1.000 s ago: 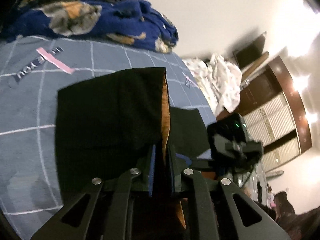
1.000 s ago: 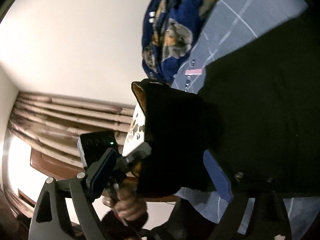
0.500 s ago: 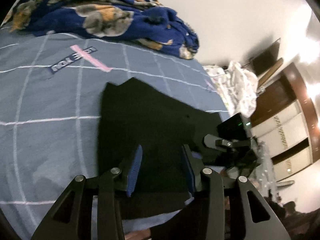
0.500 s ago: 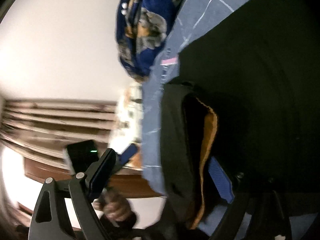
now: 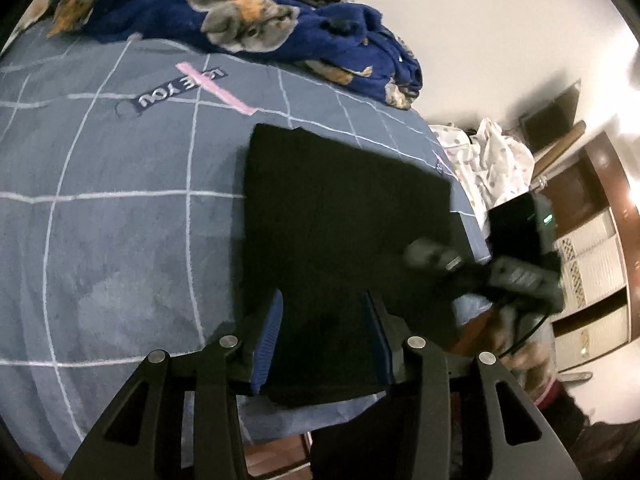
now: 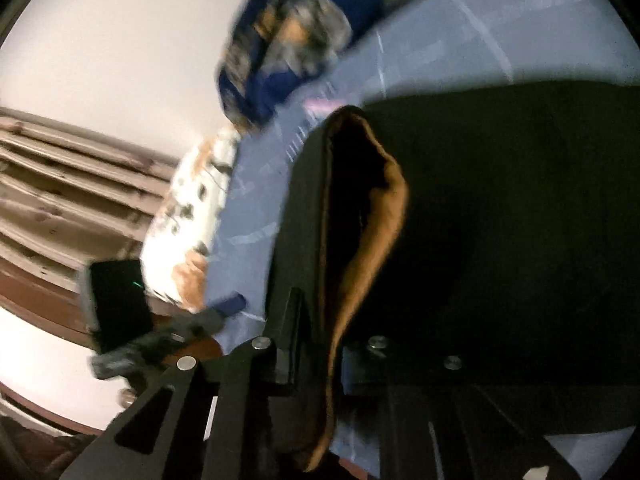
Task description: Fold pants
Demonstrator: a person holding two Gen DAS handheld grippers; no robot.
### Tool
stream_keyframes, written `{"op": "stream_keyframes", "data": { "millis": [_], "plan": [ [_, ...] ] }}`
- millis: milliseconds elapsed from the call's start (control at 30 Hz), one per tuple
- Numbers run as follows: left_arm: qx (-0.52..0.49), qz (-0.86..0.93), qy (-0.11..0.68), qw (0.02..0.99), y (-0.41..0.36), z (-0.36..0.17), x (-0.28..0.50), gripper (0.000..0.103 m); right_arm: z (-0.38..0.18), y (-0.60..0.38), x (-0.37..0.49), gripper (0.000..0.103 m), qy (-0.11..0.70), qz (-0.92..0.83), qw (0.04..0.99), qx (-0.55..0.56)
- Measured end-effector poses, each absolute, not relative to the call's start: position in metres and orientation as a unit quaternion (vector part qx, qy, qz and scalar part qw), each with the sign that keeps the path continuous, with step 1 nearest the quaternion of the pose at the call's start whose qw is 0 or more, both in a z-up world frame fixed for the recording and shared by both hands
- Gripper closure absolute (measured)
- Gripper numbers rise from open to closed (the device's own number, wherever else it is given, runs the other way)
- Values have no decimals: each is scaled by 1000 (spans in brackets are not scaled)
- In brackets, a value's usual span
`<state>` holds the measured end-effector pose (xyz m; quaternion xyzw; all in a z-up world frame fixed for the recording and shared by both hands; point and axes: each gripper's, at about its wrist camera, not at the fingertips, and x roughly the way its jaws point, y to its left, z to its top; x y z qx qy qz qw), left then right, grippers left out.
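The black pants lie folded flat on the blue checked bedspread. My left gripper is open, its blue-padded fingers spread just above the near edge of the pants, holding nothing. In the right wrist view my right gripper is shut on a fold of the pants, whose brown lining shows along the raised edge. The right gripper also shows blurred at the right edge of the bed in the left wrist view.
A crumpled dark blue patterned blanket lies along the far side of the bed. A white spotted cloth sits beyond the bed's right edge. Brown wooden cabinets stand at the right. The bed's near edge runs below my left gripper.
My left gripper has let go of the pants and opened, and the held layer now lies flat. My right gripper has closed on the pants edge.
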<state>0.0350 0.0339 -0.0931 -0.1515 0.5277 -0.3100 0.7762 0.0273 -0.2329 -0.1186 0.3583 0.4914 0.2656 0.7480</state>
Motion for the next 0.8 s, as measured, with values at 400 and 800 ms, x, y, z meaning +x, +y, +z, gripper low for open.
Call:
{"op": "stream_keyframes", "data": {
  "millis": [400,800],
  "plan": [
    [-114,-347,546,754,-31,-97,37,45,-82,-426,21,90,478,124,800,341],
    [-65,-369,571,731,-86,-107,45,45,-117,-499,-1,90,450,87,798,391]
  ]
}}
